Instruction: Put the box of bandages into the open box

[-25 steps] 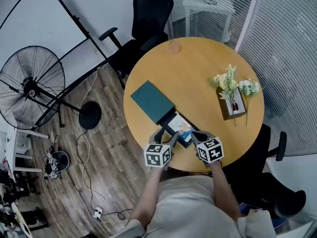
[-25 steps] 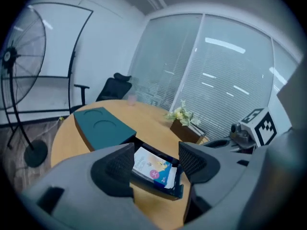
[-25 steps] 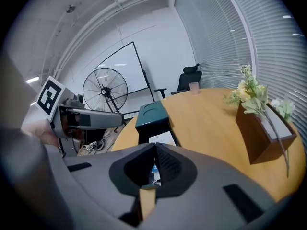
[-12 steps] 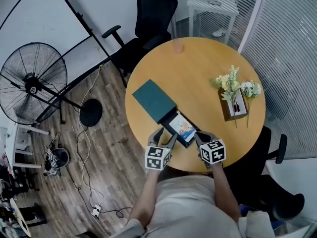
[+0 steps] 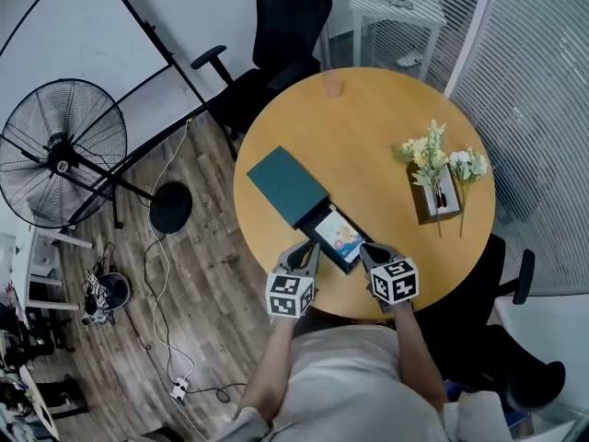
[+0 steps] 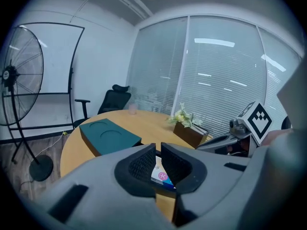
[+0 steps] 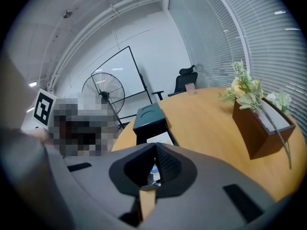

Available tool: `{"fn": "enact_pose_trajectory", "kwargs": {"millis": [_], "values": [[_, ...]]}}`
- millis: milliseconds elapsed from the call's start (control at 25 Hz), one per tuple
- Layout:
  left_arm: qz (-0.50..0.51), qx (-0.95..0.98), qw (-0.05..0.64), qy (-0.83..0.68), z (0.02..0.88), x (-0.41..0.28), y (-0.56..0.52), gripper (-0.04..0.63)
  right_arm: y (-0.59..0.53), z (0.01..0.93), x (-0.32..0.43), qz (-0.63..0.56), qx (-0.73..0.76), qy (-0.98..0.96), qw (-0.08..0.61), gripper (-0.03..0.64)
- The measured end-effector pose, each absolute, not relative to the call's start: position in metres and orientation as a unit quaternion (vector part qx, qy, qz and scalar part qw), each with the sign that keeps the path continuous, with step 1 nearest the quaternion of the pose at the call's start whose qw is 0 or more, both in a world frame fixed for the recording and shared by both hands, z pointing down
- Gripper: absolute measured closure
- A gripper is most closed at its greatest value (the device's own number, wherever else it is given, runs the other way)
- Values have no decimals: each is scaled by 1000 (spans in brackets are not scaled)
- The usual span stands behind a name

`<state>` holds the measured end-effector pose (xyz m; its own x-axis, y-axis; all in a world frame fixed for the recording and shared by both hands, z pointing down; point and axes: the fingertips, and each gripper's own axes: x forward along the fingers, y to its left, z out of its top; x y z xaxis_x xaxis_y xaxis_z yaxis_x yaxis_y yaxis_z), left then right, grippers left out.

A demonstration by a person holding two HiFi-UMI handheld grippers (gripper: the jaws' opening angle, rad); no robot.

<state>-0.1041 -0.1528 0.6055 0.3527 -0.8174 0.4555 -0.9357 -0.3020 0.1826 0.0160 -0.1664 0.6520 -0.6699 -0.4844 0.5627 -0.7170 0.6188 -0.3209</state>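
On the round wooden table (image 5: 368, 136), the colourful box of bandages (image 5: 339, 236) lies inside the dark open box (image 5: 316, 219). The teal lid (image 5: 286, 186) lies just behind it. My left gripper (image 5: 306, 252) sits at the open box's near left corner. Its jaws are closing to a narrow slit with nothing between them. Through that slit (image 6: 158, 159) the box of bandages (image 6: 161, 174) shows beyond. My right gripper (image 5: 370, 251) hovers at the box's near right corner, its pads (image 7: 163, 159) meeting, empty.
A brown planter with flowers (image 5: 434, 188) stands at the table's right side, and a small pink cup (image 5: 330, 87) at its far edge. A black office chair (image 5: 276, 26) is behind the table. A floor fan (image 5: 60, 150) stands at the left.
The left gripper's jaws have gone from spread wide to almost together, near the box's left corner. The right gripper and the box of bandages have stayed put.
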Motion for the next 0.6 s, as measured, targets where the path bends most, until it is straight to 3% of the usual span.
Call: {"fn": "enact_pose_trajectory", "kwargs": {"millis": [120,600], "values": [[131,788,223,-559,606,-110,-151,584,-166,652,15,271,344,-873,216,620],[127,782,262,-550,616,-112,-144,586,-158,648,5,243,324,-887,223,620]]}}
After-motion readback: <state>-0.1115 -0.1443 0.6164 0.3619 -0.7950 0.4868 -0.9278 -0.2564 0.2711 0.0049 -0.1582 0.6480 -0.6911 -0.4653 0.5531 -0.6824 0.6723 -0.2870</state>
